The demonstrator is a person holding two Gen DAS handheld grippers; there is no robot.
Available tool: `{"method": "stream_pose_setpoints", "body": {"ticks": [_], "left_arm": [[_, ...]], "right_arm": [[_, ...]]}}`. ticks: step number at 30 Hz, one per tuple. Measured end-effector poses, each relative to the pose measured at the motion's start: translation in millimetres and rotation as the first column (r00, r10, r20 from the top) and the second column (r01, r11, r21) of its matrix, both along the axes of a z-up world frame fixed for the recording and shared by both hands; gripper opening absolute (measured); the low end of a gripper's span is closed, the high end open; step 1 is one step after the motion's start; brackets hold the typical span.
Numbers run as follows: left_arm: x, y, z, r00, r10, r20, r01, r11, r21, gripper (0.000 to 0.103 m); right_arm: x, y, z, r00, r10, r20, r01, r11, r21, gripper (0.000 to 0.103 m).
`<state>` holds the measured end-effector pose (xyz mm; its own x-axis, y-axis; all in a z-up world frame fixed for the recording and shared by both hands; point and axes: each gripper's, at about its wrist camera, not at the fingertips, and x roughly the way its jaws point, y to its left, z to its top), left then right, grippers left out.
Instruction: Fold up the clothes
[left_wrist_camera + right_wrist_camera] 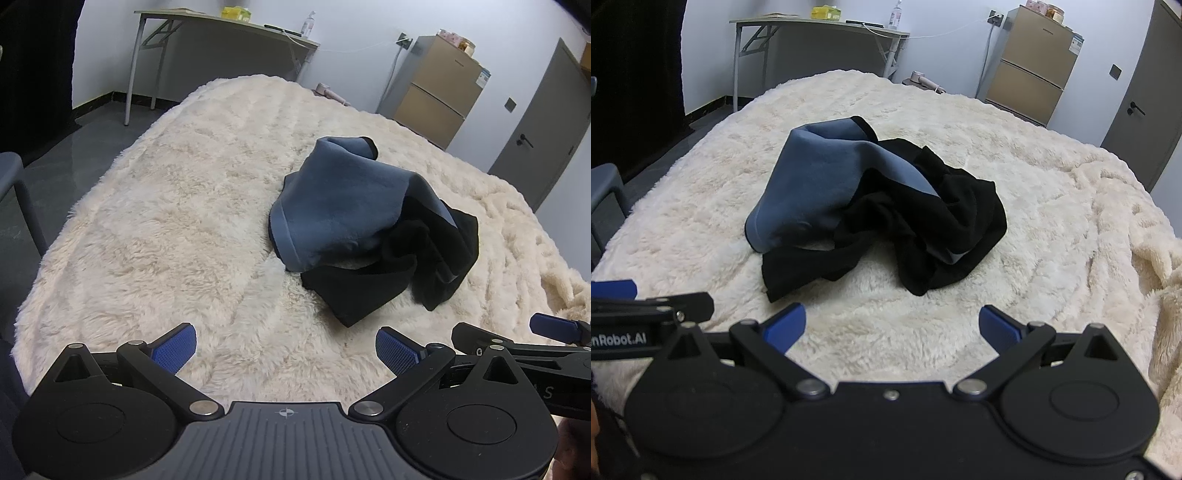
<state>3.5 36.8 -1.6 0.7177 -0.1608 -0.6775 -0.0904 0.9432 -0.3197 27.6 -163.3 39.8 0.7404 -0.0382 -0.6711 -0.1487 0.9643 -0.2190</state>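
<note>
Crumpled blue-black garment (364, 221) on fluffy blanket (177, 229), shape unreadable; black side clearer from right. Left claw (286, 350), right claw (892, 326) both apart, empty.

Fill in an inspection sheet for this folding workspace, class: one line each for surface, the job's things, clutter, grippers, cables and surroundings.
Surface: cream shaggy blanket, rumpled at the right edge.
Job's things: one blue and black garment, crumpled in a heap mid-blanket, not yet folded.
Clutter: nothing seen on the blanket besides the garment.
Grippers: left gripper open, holding nothing; right gripper open, holding nothing; both short of the garment.
Cables: white cable running from the desk to a wall socket.
Surroundings: folding desk with a yellow box and a bottle; tan cabinet; grey door; dark floor.
</note>
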Motion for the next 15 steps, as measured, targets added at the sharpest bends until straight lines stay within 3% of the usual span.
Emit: {"method": "stream_pose_setpoints", "body": {"ticks": [8,10,11,15], "left_arm": [[3.4,-0.3,-1.9,1.000,0.014,-0.001,-0.014,1.000,0.010,0.103],[4.2,-1.0,-2.3,1.000,0.017,-0.002,-0.017,1.000,0.019,0.103],[4.4,-1.4,-2.4,1.000,0.019,-0.001,-0.019,1.000,0.024,0.103],[-0.4,2.3,0.6,0.997,0.045,0.061,-0.048,0.998,0.043,0.103]], "right_arm": [[3.5,3.0,-4.6,1.000,0.017,0.023,-0.016,1.000,-0.015,0.101],[4.4,3.8,-5.7,0.999,0.021,0.028,-0.020,1.000,-0.018,0.095],[1.2,7.2,-8.0,0.998,0.033,0.049,-0.032,0.999,-0.020,0.089],[-8.6,7.3,-16.3,0.984,0.085,0.154,-0.092,0.995,0.039,0.087]]}}
